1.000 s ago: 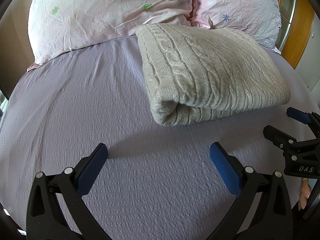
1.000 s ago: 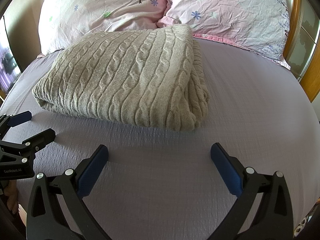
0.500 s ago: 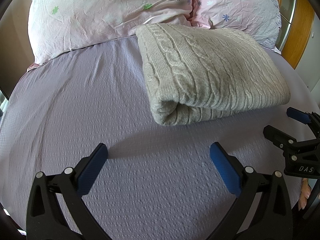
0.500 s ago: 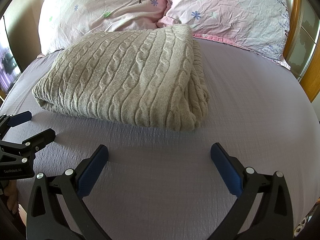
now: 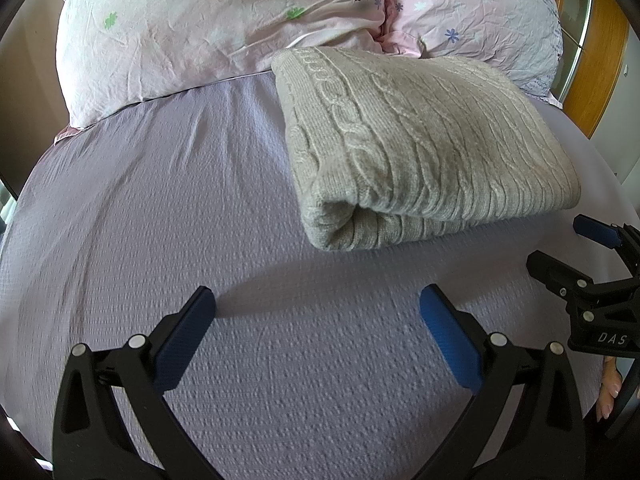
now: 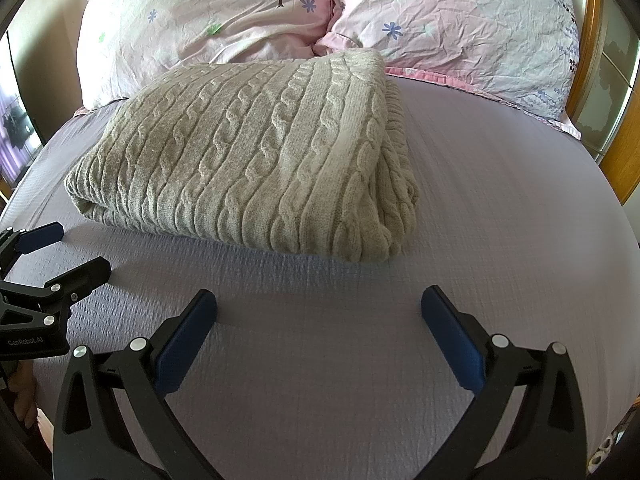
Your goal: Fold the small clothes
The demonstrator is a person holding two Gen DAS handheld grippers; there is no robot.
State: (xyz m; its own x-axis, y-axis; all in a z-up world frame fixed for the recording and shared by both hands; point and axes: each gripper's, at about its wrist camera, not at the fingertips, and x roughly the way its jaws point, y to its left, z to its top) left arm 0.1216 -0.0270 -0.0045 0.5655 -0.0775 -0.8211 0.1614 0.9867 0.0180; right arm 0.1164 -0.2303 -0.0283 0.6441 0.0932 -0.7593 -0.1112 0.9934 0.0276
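Note:
A grey cable-knit sweater (image 5: 416, 148) lies folded into a thick rectangle on the lilac bed sheet (image 5: 160, 220); it also shows in the right wrist view (image 6: 256, 160). My left gripper (image 5: 316, 312) is open and empty, above the sheet in front of the sweater's left end. My right gripper (image 6: 318, 312) is open and empty, in front of the sweater's right end. Each gripper shows at the edge of the other's view: the right one (image 5: 568, 248) and the left one (image 6: 68, 252).
Two pink flowered pillows (image 6: 208, 20) (image 6: 460, 28) lean at the head of the bed behind the sweater. A wooden headboard edge (image 5: 596, 60) stands at the right. The sheet (image 6: 500, 200) stretches right of the sweater.

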